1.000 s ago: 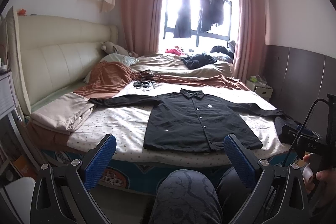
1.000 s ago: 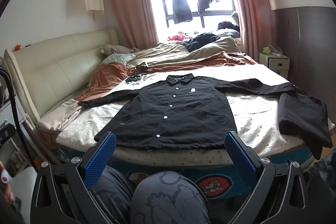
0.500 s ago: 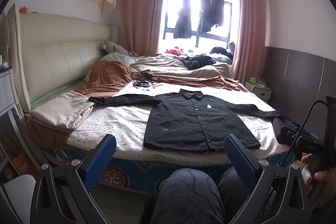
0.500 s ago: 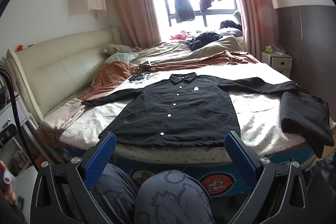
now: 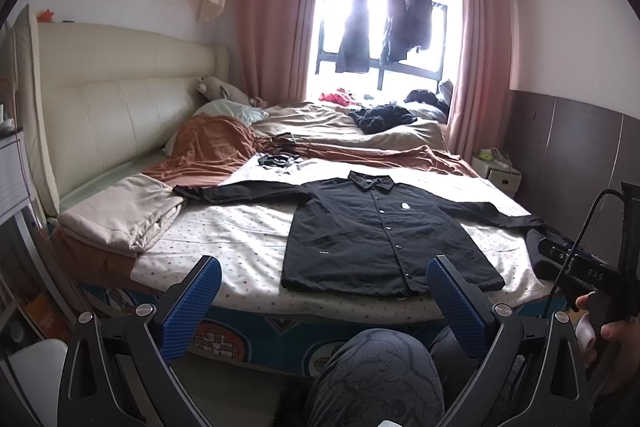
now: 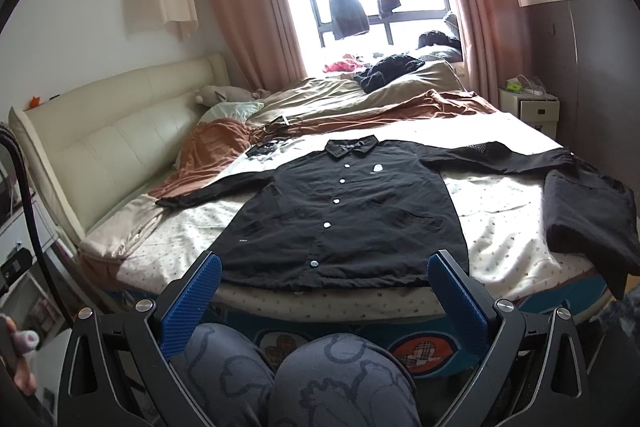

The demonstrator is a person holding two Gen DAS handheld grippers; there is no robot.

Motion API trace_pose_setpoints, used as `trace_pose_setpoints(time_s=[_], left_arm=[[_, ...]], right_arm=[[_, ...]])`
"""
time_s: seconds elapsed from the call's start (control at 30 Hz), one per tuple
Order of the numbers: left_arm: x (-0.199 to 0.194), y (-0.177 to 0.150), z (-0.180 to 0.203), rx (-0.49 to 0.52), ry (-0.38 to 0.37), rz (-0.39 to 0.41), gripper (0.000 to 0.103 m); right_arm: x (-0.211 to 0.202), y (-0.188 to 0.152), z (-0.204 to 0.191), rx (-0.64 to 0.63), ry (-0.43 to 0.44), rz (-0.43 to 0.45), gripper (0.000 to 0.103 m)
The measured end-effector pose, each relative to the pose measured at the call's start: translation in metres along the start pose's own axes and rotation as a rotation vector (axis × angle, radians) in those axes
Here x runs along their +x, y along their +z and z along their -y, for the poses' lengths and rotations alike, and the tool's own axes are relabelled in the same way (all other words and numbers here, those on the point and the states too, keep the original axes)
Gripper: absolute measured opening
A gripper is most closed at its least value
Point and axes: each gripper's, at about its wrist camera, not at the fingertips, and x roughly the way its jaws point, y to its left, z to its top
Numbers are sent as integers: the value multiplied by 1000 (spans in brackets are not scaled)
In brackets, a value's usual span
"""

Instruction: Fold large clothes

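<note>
We see one black button-front shirt (image 6: 344,211) spread flat, face up, on the bed (image 6: 500,251), sleeves stretched out sideways, five white buttons showing. Our left gripper (image 5: 320,291) and right gripper (image 6: 324,287) both gape wide, empty, short of the mattress.

We get strong backlight from the window (image 5: 384,27), upper centre in both views: blown out, with haze over the hanging clothes (image 6: 344,3). Foreground dim but sharp. Heavy fisheye bending and black vignette at the corners.
</note>
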Motion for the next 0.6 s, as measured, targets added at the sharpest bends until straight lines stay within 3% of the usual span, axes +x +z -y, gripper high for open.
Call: trace_pose_setpoints(time_s=[0.6], left_arm=[[99, 47, -53, -111, 91, -29, 103]], right_arm=[[119, 74, -18, 4, 33, -15, 103]])
